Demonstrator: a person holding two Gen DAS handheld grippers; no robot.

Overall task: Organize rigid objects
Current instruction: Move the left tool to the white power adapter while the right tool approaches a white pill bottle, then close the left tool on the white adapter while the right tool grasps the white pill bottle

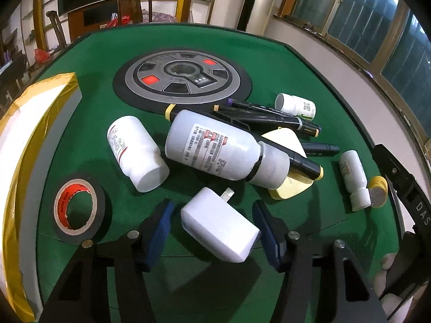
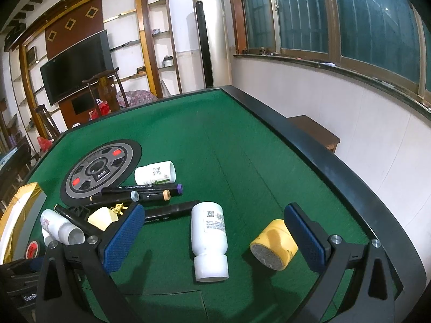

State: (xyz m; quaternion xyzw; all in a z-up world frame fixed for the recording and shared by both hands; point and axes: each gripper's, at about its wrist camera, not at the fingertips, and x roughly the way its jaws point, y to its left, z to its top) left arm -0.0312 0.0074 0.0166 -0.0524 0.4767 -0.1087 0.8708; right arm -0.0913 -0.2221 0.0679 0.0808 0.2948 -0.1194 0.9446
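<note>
Between the blue ribbed pads of the left tool (image 1: pixel 212 231) lies a white plastic plug adapter with a metal prong (image 1: pixel 219 226), resting on the green felt bench (image 1: pixel 269 62). The jaws stand partly open around it: the right pad (image 1: pixel 265 232) sits against its corner, while a narrow gap shows at the left pad, so whether it is truly gripped cannot be told. To the left of this tool lies a roll of black tape with a red core (image 1: pixel 76 210), and further left a white box edged in gold tape (image 1: pixel 35 145). Just ahead lie a short white pill bottle (image 1: pixel 136 152) and a large grey-white plastic bottle with a printed label (image 1: pixel 223 150), the latter lying across black marker pens (image 1: pixel 272 115) and a pale yellow wedge-shaped block (image 1: pixel 285 140). Beyond them a round grey and black panel with red buttons (image 1: pixel 181 76) is set in the felt.

The right tool (image 2: pixel 215 242) is wide open and holds nothing. Between its jaws, touching neither, lies a white capped bottle (image 2: pixel 208 239); a yellow cylinder with a grey end (image 2: pixel 273 245) lies just beside the right pad (image 2: pixel 304 239).

Counted: five white bottles, including a small one (image 2: pixel 155 172) ahead by the panel; at least four markers; one adapter, one tape roll, one yellow cylinder, one yellow block.
</note>
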